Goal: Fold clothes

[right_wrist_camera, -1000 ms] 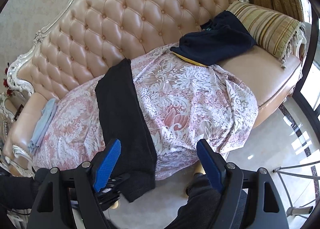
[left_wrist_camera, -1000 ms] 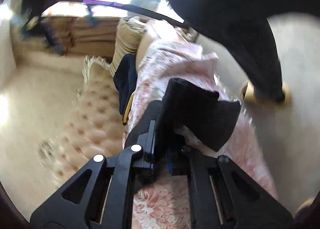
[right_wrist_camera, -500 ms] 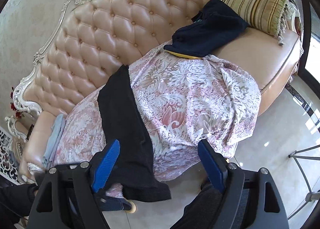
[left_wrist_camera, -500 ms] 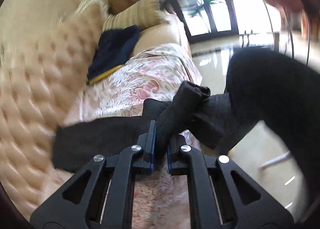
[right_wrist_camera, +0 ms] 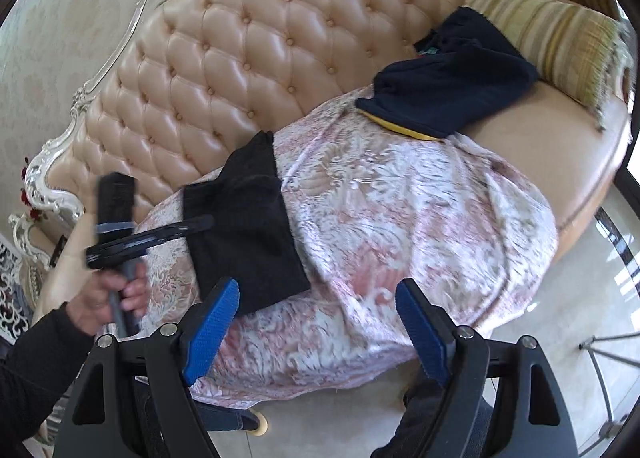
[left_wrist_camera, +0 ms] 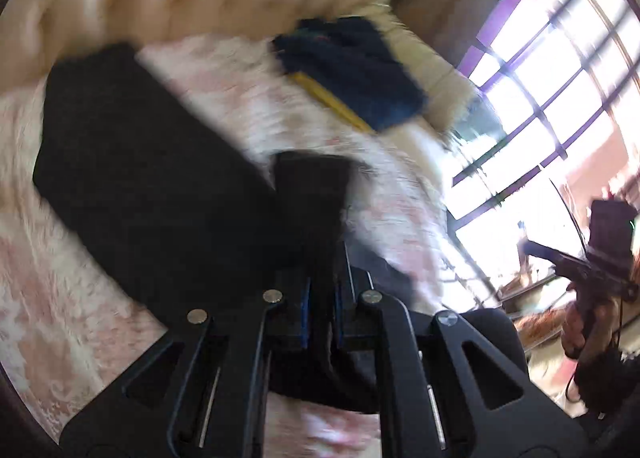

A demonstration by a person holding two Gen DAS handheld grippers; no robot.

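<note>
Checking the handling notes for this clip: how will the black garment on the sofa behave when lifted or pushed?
Probably floppy: the black garment drapes flat over the floral throw. Likely light, since the left gripper alone holds a bunched end. Pushed, it should wrinkle rather than slide.

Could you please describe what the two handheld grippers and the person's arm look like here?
Both grippers are matte black plastic frames with silver screws and triangular cutouts. The right gripper has blue textured pads on its fingers. The left gripper shows blue pad edges. The left hand is bare, with a black sleeve.
</note>
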